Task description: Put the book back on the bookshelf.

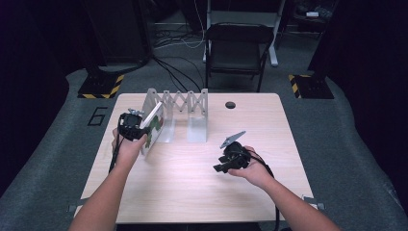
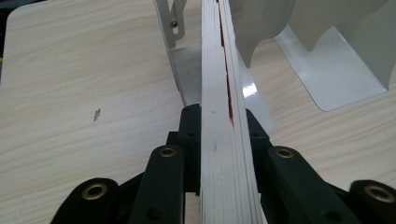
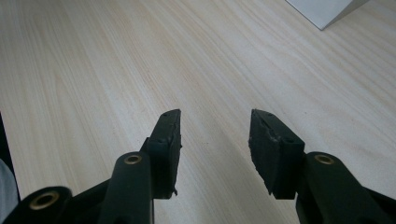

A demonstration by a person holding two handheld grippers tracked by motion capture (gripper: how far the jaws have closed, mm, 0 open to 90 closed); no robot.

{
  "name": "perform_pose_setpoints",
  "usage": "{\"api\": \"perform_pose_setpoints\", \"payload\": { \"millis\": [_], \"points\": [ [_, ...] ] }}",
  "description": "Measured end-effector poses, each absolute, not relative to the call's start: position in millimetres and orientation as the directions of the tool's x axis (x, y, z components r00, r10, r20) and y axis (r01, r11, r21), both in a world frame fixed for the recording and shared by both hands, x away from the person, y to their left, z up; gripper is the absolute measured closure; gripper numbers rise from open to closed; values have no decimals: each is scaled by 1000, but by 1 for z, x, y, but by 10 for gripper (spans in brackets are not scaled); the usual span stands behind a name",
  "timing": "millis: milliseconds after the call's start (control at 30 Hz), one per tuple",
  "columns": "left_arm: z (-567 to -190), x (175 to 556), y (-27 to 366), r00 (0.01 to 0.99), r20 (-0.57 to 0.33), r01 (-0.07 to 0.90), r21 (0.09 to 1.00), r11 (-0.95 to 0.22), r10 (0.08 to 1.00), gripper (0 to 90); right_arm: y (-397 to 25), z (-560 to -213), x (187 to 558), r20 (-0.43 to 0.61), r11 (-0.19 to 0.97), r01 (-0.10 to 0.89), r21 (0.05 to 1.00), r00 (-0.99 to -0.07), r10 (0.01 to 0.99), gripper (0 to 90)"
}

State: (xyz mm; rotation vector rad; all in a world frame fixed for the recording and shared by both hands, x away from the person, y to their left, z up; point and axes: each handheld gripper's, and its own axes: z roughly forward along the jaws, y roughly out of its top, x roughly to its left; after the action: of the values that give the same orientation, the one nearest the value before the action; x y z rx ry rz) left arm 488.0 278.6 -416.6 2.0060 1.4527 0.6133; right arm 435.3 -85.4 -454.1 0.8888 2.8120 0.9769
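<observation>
I see a pale wood-grain surface [image 1: 202,187] with rounded corners and a dark round hole [image 1: 230,105] near its far edge. On it stands a white expanding rack [image 1: 185,110], its flat base plates resting on the surface.

1. Surface [image 1: 192,183] carries an expanding book rack [image 1: 185,103] at its rear, left of centre.
2. Book [image 1: 153,126] stands tilted at the rack's left end, lower edge on the surface, just in front of the rack's leftmost divider.
3. Left hand-held gripper [image 1: 139,129] sits at the book's left side, jaws closed over its edge [image 2: 224,140].
4. Right hand-held gripper [image 1: 222,167] hovers right of centre, in front of the rack and well apart from the book; jaws apart [image 3: 215,140].
5. Chair [image 1: 238,48] stands on the floor behind the surface.
</observation>
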Motion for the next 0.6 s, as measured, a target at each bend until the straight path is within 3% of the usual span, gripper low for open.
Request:
{"api": "perform_pose_setpoints", "payload": {
  "millis": [600],
  "points": [
    [-424,496,276,275,22,697,684,-215,961,749,-88,-459,432,158,623,516,588,-829,537,539]
  ]
}}
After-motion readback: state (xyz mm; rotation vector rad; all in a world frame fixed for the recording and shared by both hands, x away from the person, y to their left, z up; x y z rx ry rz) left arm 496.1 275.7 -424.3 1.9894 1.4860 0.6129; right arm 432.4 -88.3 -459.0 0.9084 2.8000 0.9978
